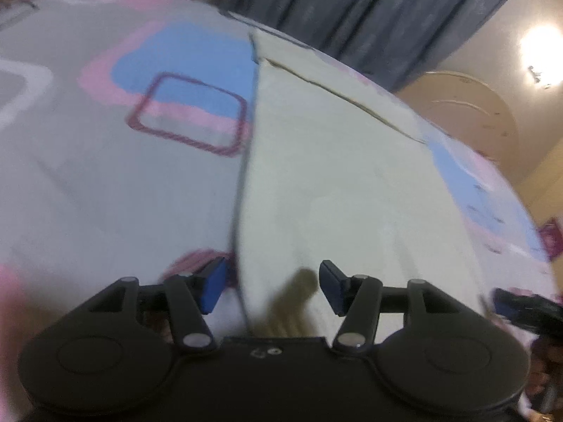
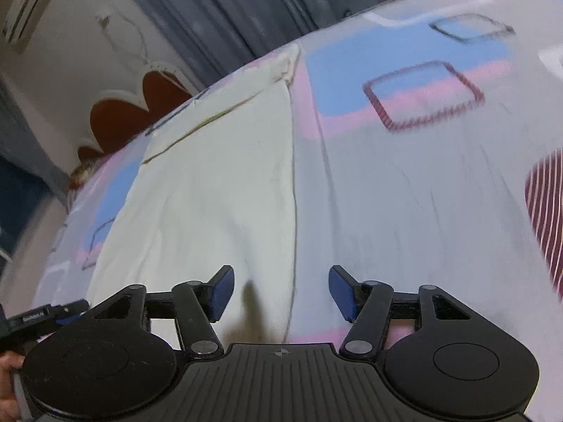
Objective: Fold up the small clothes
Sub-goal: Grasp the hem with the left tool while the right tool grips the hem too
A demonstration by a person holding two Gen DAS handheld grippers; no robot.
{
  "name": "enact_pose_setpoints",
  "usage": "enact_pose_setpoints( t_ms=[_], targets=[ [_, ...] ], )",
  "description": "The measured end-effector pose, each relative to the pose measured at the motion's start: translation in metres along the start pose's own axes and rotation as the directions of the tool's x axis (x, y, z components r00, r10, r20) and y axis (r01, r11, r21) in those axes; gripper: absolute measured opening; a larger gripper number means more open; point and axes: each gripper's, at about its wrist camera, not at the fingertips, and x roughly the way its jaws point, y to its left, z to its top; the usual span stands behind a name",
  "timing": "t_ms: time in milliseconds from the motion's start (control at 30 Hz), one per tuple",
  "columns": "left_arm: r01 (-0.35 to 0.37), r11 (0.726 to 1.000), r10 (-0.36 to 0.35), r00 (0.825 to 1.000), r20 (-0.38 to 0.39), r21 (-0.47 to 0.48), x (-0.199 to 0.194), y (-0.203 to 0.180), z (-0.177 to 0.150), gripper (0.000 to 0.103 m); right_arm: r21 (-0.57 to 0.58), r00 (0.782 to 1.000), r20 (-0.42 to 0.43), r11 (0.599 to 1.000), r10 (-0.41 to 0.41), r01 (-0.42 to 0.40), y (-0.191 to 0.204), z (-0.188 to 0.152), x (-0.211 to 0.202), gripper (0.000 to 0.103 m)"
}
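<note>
My left hand-held gripper hangs partly open over the near left edge of the cloth, gripping nothing. My right hand-held gripper is also partly open and empty, above the cloth's near right edge. The pale cloth lies flat on the bed, on a sheet patterned with pink and blue squares.

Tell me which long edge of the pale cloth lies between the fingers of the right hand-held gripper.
The dark-trimmed edge of the pale cloth bordering the patterned bedsheet; it runs toward the open right hand-held gripper. The opposite edge lies far left.
</note>
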Motion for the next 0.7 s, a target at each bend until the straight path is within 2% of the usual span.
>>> enact_pose_setpoints(
  t_ms=[133,300,433,567,600,633,700],
  targets=[
    [0.046,0.998,-0.046,0.999,0.003,-0.048,0.0,0.005,-0.005,0.055,0.02,0.999,-0.022,0.999,0.033,-0.032,0.004,0.0,0.001,0.043],
    [0.148,0.976,-0.144,0.989,0.038,-0.16,0.001,0.019,-0.013,0.055,0.085,0.994,-0.036,0.991,0.104,-0.101,0.003,-0.008,0.006,0.041],
    [0.211,0.949,-0.201,0.977,0.064,-0.234,0.011,0.031,-0.003,0.053,0.14,0.982,-0.061,0.975,0.181,-0.171,-0.005,-0.001,0.013,0.041],
    [0.214,0.954,-0.211,0.977,0.037,-0.208,0.02,0.023,0.009,0.052,0.209,0.976,-0.052,0.958,0.211,-0.196,-0.014,0.008,0.02,0.041],
    [0.218,0.956,-0.217,0.976,0.029,-0.196,0.019,0.022,0.008,0.052,0.209,0.973,-0.058,0.956,0.221,-0.205,-0.013,0.009,0.02,0.038],
    [0.228,0.956,-0.227,0.974,0.022,-0.183,0.018,0.021,0.006,0.052,0.207,0.968,-0.064,0.952,0.244,-0.226,-0.012,0.009,0.019,0.029],
    [0.242,0.954,-0.242,0.97,0.019,-0.179,0.015,0.024,0.0,0.051,0.197,0.959,-0.07,0.946,0.274,-0.256,-0.01,0.005,0.014,0.027]
  ],
)
